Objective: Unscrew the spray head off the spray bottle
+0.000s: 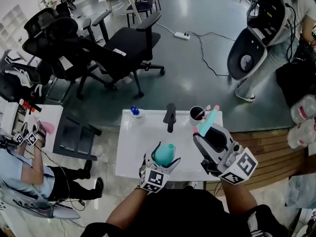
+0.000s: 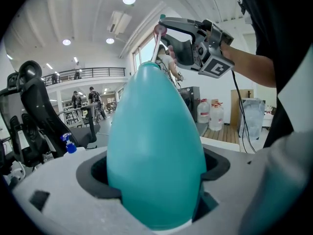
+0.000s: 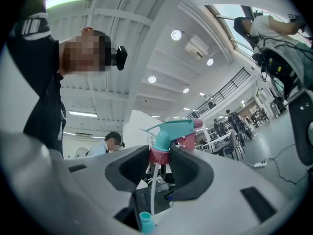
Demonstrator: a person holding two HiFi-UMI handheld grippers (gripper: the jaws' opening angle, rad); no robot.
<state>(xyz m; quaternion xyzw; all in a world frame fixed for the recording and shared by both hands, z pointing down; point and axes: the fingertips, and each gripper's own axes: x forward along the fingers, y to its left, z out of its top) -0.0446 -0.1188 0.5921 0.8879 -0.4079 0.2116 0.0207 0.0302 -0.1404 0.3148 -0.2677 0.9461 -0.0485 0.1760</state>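
We find the left claw clamped on the body of the teal spray bottle, its pads pressed against both flanks, as the left gripper view confirms. The bottle is held above the near part of the white surface. The right claw stands partly closed on the pink collar of the spray head, which is raised clear of the bottle, above and to the right of it. The dip tube hangs from the collar toward the bottle's open neck; we cannot tell whether its tip is inside. A small blue-capped bottle and a dark cup stand at the far edge.
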